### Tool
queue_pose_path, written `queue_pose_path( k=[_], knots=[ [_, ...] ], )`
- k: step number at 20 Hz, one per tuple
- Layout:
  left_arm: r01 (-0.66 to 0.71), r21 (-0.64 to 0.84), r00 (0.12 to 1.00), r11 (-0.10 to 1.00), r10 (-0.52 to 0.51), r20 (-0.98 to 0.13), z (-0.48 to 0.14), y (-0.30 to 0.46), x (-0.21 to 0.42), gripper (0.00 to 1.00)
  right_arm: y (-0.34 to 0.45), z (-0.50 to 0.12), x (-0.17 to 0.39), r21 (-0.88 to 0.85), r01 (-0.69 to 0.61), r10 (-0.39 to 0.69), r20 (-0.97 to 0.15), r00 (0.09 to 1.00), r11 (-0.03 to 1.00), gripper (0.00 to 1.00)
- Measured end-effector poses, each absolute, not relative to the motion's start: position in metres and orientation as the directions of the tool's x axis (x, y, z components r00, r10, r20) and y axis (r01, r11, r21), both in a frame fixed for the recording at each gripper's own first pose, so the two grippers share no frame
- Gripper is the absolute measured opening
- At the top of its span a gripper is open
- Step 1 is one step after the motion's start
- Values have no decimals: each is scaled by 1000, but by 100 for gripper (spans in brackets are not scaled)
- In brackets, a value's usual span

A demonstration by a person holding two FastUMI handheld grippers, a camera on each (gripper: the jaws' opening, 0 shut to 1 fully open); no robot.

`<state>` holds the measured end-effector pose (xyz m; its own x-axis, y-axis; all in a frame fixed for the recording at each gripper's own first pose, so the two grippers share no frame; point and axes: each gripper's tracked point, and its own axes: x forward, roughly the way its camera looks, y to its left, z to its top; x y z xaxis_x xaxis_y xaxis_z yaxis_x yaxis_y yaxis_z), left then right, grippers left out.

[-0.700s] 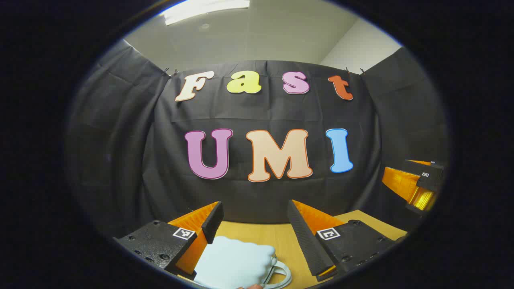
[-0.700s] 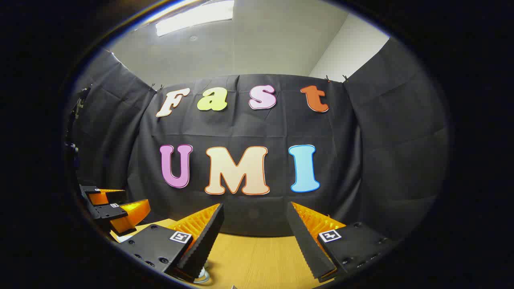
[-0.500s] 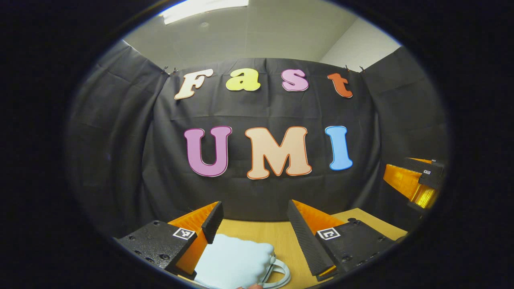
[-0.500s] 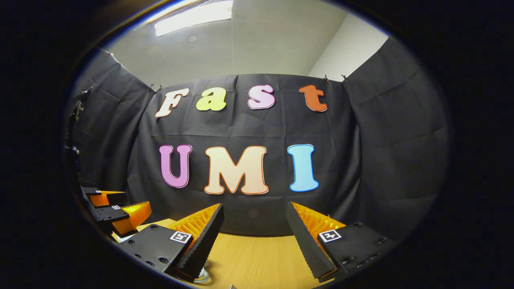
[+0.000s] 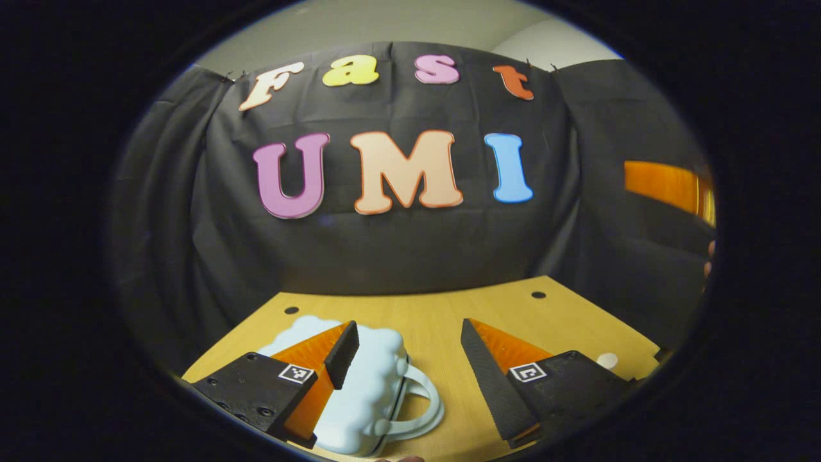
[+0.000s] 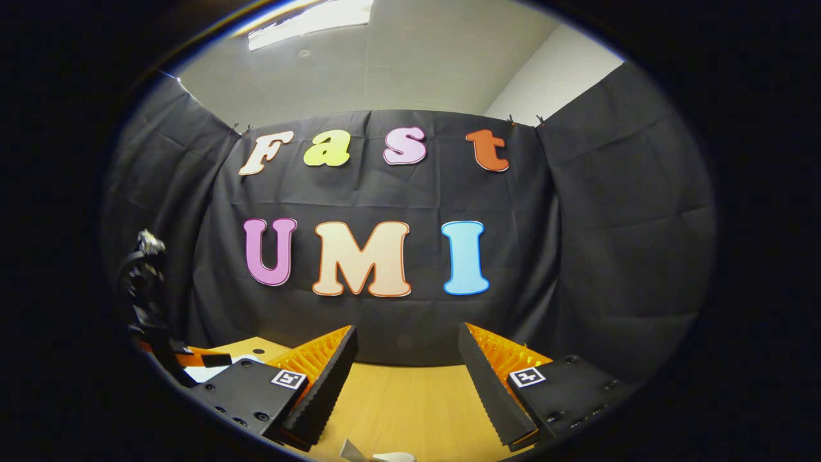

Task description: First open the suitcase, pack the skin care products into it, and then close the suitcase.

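Observation:
A pale blue, cloud-shaped suitcase (image 5: 369,391) with a white handle (image 5: 420,410) lies closed on the wooden table (image 5: 513,314). My left gripper (image 5: 408,346) hovers open just above it, its left finger over the case's lid and nothing between the jaws. At the right edge of the left gripper view, my right gripper (image 5: 667,186) shows as a blur, held higher. In the right gripper view, that gripper (image 6: 407,350) stands open over bare tabletop (image 6: 397,398). A small whitish object (image 6: 378,455) peeks in at the bottom edge; what it is I cannot tell.
The table has two small round holes (image 5: 539,295) near its far edge, where the black cloth wall rises. A small white disc (image 5: 606,360) lies toward the table's right corner. Part of the left gripper's dark body (image 6: 144,289) shows at the left.
My left gripper has tipped downward, bringing more of the table and the whole suitcase into view. The right gripper has shifted only slightly. Both stay open.

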<state>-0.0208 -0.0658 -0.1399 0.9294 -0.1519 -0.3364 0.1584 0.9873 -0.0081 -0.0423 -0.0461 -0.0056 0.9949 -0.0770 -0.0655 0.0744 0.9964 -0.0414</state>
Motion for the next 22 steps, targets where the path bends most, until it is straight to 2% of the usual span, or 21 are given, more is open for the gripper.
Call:
queue_pose_path(
  k=[8,13,19,20,22],
  knots=[
    [177,-59,813,982,-180,-554,-232,-100,-25,95,-89,-18,-60,-63,131,-138,-141,980,989,99],
    [152,-65,709,986,-154,-689,-289,-110,-29,96,-102,-30,-58,-78,141,-152,-168,974,987,99],
    [146,-98,611,984,-168,-773,-322,-116,-31,94,-106,-42,-54,-89,136,-150,-178,972,987,99],
    [145,-77,628,986,-152,-763,-321,-112,-26,85,-106,-44,-54,-92,135,-149,-180,972,987,99],
    [151,-61,646,987,-145,-750,-316,-103,-16,49,-105,-47,-52,-90,128,-143,-182,973,988,99]
  ],
)
